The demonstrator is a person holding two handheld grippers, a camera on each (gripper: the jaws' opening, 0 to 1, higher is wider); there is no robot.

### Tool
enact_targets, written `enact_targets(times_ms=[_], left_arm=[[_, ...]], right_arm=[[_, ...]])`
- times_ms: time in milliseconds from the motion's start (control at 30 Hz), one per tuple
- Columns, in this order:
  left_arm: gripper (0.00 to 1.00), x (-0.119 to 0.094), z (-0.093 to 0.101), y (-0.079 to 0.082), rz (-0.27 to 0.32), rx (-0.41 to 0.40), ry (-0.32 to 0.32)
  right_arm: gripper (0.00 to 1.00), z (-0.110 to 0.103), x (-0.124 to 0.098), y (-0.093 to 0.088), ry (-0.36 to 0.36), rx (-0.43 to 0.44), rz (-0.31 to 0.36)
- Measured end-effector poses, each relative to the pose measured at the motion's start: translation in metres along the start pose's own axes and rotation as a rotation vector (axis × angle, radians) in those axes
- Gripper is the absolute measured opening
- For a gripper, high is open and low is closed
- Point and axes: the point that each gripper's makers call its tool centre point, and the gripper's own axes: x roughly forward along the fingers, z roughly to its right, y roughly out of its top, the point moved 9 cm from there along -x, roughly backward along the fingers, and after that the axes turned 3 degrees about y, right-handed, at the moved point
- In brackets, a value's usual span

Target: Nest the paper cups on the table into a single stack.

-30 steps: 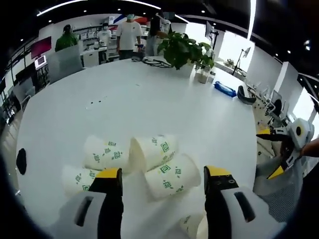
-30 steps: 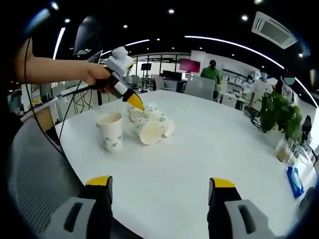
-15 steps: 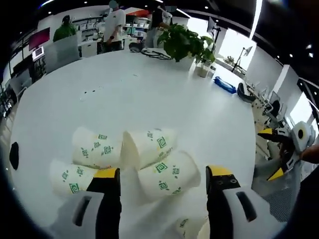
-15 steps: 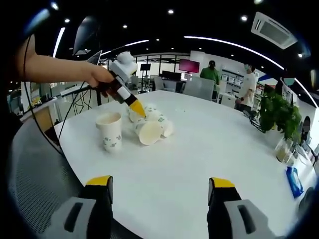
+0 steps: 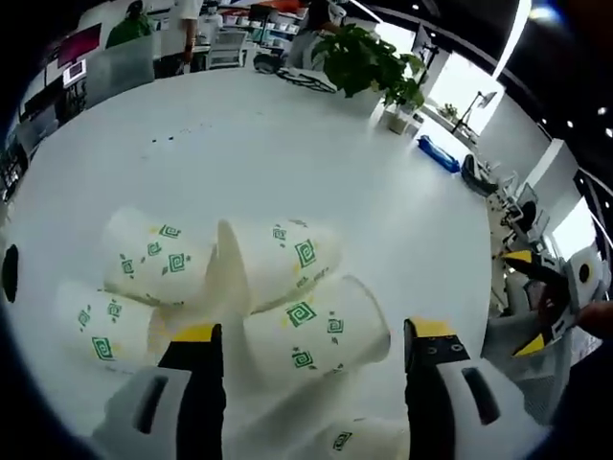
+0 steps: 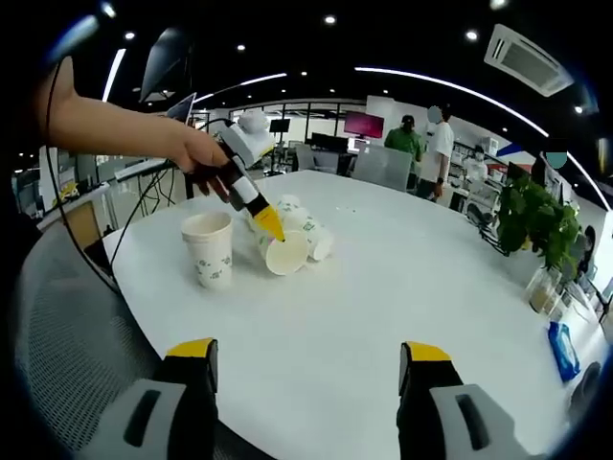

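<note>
In the left gripper view, our left gripper (image 5: 311, 347) has its jaws wide apart, and one lying paper cup (image 5: 316, 333) is between them, on the white surface (image 5: 287, 163). Three more lying cups (image 5: 158, 278) are just beyond the jaws, touching each other. In the right gripper view, our right gripper (image 6: 306, 369) also has wide, empty jaws; far ahead stands an upright cup (image 6: 211, 249) beside the pile.

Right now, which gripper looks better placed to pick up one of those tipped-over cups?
Probably the left gripper: its open jaws flank a lying cup. The right gripper hangs open over bare table, far from the pile.
</note>
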Motion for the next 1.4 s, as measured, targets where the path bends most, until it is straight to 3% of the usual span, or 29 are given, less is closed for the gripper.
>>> enact_targets(times_ms=[267, 633, 1400], left_arm=[[0.64, 0.008, -0.001, -0.003, -0.019, -0.035, -0.006], [0.62, 0.002, 0.000, -0.006, -0.024, -0.041, 0.006], [0.61, -0.028, 0.001, -0.012, 0.058, -0.114, -0.030]], right_arm=[[0.77, 0.000, 0.000, 0.000, -0.003, 0.000, -0.001], [0.76, 0.000, 0.000, 0.001, 0.001, -0.002, -0.004], [0.76, 0.000, 0.001, 0.000, 0.018, -0.009, -0.009]])
